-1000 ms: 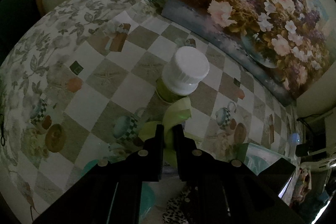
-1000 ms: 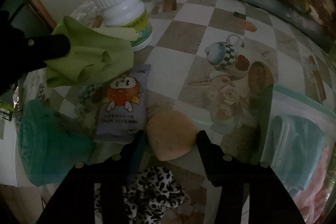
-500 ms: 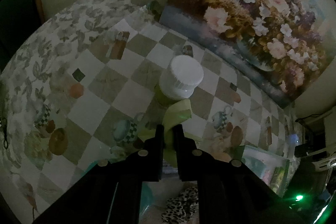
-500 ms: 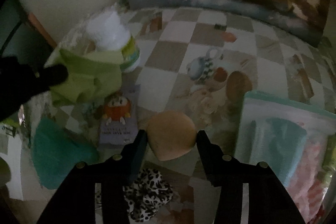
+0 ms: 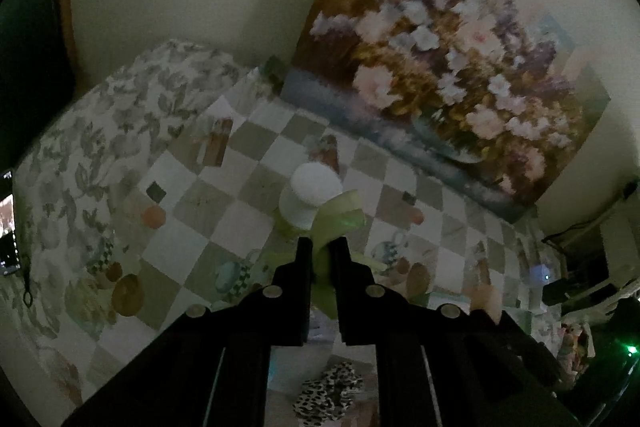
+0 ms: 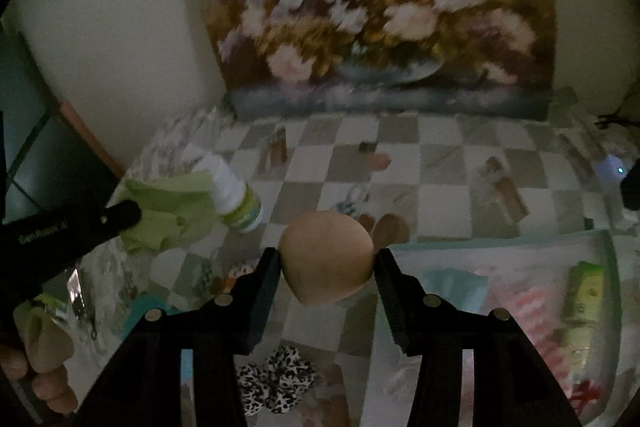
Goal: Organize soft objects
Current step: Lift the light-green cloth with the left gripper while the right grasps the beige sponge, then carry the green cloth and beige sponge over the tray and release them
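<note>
Both hand-held grippers rise from the table [image 6: 440, 203]: the right hand-held gripper [image 6: 327, 259] now carries the beige sponge [image 6: 326, 259] clamped, near the bag [image 6: 520, 279] at 3 o'clock, while the left hand-held gripper [image 5: 319, 247] pinches the green cloth [image 5: 340, 221], so both can go in.

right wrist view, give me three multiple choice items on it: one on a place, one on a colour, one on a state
1. Where does the leopard-print scrunchie lie?
A. on the painting
B. on the table below the right tongs
C. in the clear bag

2. What colour is the cloth held by the left tongs?
A. light green
B. red
C. black

3. What are the right tongs doing?
A. hanging open and empty
B. closed on the bottle
C. gripping the tan sponge

Key: B, it shows between the tong arms near the bottom edge; A, pale green folds beside the white bottle; C, both fingers press the sponge's sides.
</note>
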Motion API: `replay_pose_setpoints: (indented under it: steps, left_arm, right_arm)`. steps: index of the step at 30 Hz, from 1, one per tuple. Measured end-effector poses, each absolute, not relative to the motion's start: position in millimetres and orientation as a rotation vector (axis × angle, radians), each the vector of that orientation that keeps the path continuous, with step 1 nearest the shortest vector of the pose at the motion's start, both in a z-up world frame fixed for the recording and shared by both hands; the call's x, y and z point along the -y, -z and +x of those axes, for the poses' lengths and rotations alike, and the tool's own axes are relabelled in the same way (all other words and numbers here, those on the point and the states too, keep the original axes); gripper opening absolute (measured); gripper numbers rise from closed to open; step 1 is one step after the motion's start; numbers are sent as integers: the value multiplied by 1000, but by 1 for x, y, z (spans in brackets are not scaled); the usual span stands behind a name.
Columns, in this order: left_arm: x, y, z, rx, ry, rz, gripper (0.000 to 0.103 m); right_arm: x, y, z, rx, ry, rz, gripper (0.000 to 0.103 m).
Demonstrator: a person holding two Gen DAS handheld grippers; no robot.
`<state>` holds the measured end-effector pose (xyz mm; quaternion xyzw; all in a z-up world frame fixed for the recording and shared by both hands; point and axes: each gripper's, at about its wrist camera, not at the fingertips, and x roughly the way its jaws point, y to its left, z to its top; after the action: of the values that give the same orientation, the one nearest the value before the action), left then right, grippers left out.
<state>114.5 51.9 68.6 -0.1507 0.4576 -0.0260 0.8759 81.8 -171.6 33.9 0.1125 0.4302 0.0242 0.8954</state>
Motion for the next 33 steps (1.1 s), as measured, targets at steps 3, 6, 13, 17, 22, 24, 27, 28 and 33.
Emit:
replay_pose_setpoints:
  steps: [3, 6, 13, 17, 22, 24, 27, 28, 33]
  left_arm:
    - [-48, -81, 109, -923, 71, -310, 10]
    - [-43, -90, 104, -898, 79, -295, 10]
    - [-26, -104, 95, -866, 123, -272, 10]
    - [-10, -111, 89, -852, 155, -244, 10]
    - [15, -116, 82, -848, 201, -195, 10]
    - [25, -117, 80, -850, 221, -178, 10]
    - [44, -119, 75, -852, 256, -145, 10]
    - [51, -119, 73, -853, 267, -131, 10]
    - [90, -112, 63, -871, 350, -65, 11]
  right_arm:
    - [182, -44, 75, -864, -22, 244, 52]
    - [192, -52, 67, -841, 1, 251, 52]
    - [221, -66, 54, -803, 67, 286, 52]
    - [240, -68, 48, -796, 116, 315, 52]
    - [268, -70, 36, -784, 186, 350, 52]
    - [278, -70, 32, -783, 215, 359, 52]
    - [295, -69, 24, -783, 260, 379, 52]
    - [301, -68, 20, -785, 278, 386, 52]
    - [332, -62, 8, -801, 352, 440, 52]
